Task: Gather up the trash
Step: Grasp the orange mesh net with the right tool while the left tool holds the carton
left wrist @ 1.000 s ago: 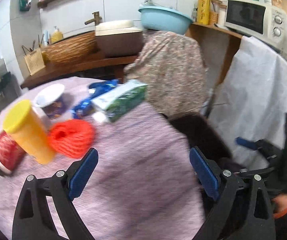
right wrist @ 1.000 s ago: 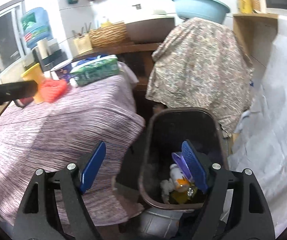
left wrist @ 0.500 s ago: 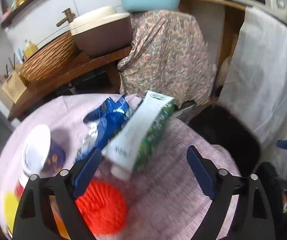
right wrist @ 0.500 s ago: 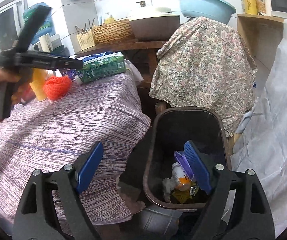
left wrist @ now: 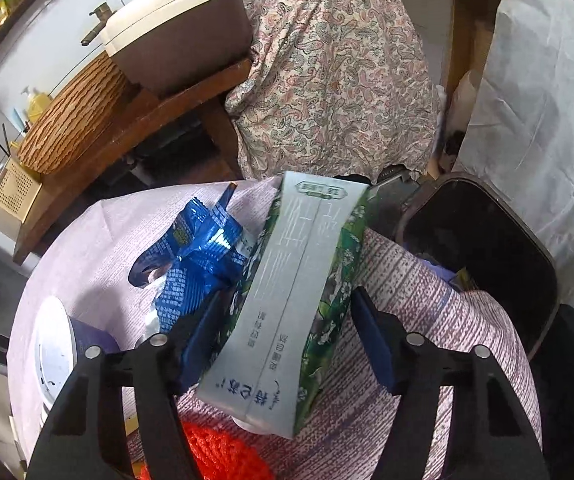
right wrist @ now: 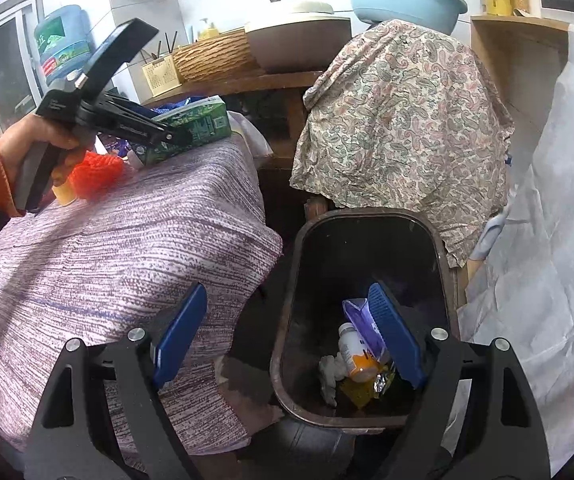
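Note:
A green and white tissue pack (left wrist: 299, 304) lies on the striped tablecloth (left wrist: 427, 320). My left gripper (left wrist: 291, 344) is open with its jaws on either side of the pack; the left pad looks against it, the right pad stands apart. It also shows in the right wrist view (right wrist: 175, 136) at the pack (right wrist: 199, 124). A blue wrapper (left wrist: 199, 256) lies left of the pack. My right gripper (right wrist: 287, 344) is open and empty above the dark trash bin (right wrist: 287, 312), which holds a pill bottle (right wrist: 355, 356), a purple wrapper and crumpled paper.
A white-lidded cup (left wrist: 55, 352) and an orange-red net ball (left wrist: 215, 452) sit near the left gripper. The bin (left wrist: 527, 272) stands right of the table. A paisley cloth (right wrist: 399, 112) covers furniture behind the bin; white sheeting (right wrist: 547, 240) hangs at right.
My left gripper moved forward and down over the table until its jaws straddle the tissue pack. My right gripper stayed open over the bin.

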A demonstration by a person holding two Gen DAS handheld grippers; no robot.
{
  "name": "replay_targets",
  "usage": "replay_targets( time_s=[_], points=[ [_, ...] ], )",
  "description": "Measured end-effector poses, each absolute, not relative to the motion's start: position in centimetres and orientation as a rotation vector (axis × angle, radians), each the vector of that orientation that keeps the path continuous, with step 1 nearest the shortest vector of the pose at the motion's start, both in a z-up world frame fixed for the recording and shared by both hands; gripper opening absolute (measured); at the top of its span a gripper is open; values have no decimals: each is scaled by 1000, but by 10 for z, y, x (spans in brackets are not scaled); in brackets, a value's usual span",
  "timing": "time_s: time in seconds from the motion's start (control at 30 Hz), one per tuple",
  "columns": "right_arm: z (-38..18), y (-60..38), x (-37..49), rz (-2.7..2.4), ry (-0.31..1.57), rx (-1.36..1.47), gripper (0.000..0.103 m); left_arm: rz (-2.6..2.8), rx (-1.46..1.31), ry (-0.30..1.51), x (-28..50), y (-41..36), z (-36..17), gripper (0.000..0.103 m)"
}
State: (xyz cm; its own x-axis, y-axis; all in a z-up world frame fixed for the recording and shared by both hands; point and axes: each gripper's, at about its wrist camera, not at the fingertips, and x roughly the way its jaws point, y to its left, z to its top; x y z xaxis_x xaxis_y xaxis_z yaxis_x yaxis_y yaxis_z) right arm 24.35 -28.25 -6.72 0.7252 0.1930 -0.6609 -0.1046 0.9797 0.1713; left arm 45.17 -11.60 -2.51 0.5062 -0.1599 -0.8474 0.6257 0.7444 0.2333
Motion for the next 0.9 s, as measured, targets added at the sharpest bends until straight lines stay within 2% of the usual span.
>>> replay_targets(
  time_s=[0.13, 0.47, 0.7, 0.9],
  points=[
    [-58, -275, 248, 194, 725, 116, 83, -493, 500, 903, 445, -110, -20, 52],
    [-28, -246, 265, 264, 665, 64, 83, -500, 362, 864, 405, -77, -10, 51],
    [-15, -226, 283, 326, 666, 60, 83, -513, 242, 792, 351, -26, 20, 51],
    [-11, -172, 305, 459, 703, -36, 83, -476, 172, 760, 306, 25, 32, 51]
  ],
)
